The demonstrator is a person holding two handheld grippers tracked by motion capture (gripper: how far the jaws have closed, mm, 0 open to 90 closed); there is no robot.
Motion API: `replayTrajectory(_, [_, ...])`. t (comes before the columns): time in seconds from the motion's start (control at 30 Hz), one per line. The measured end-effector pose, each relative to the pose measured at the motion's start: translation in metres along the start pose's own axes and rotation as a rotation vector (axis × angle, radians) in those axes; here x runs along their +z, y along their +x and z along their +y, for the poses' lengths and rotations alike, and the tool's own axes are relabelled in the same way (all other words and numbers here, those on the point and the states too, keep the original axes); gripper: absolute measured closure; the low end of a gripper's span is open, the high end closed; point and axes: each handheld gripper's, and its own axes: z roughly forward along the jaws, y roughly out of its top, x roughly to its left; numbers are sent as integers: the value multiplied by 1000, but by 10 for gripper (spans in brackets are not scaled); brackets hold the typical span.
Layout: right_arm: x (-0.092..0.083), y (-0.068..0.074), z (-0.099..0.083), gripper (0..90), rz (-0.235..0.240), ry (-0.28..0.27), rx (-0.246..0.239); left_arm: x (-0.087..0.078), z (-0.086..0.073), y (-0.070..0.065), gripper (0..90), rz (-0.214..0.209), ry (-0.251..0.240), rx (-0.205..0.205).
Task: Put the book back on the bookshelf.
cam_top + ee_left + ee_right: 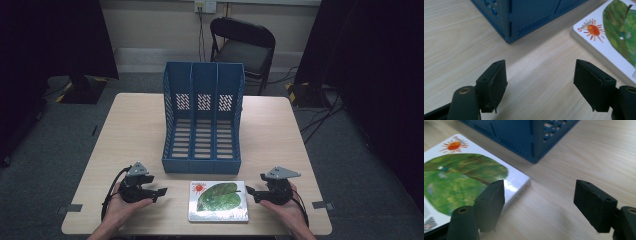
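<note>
Book between both grippers' jaws.

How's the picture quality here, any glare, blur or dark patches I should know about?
High view: dim overall, with the room's edges nearly black while the table is evenly lit. Left gripper view: the book is sharp, and the fingers cast a soft shadow. Right gripper view: the book's green cover is blurred, with white glare near its corner.

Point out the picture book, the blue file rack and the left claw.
Picture book (218,201), high view, on the green leaf of its cover.
Blue file rack (203,131), high view, on its middle slot's floor.
Left claw (159,193), high view, between its tips.
</note>
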Motion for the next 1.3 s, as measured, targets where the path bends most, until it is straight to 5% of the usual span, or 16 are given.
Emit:
replayTrajectory(0.4, [6, 34, 11, 247, 123, 71, -35, 10, 17, -24, 246, -56, -5, 32])
replayTrajectory(0.63, [12, 37, 11, 233, 117, 64, -46, 28, 29, -39, 227, -65, 7, 51])
replayTrajectory(0.67, [14, 36, 9, 215, 112, 76, -43, 35, 34, -45, 224, -69, 16, 78])
replayTrajectory(0.87, [17, 35, 5, 202, 112, 93, -44, 54, 35, -50, 210, -110, 50, 71])
replayTrajectory(1.0, [21, 35, 2, 186, 113, 121, -41, 60, 36, -50, 236, -98, 4, 52])
replayTrajectory(1.3, [25, 40, 1, 125, 137, 125, -24, 72, 30, -57, 217, -148, 37, 67])
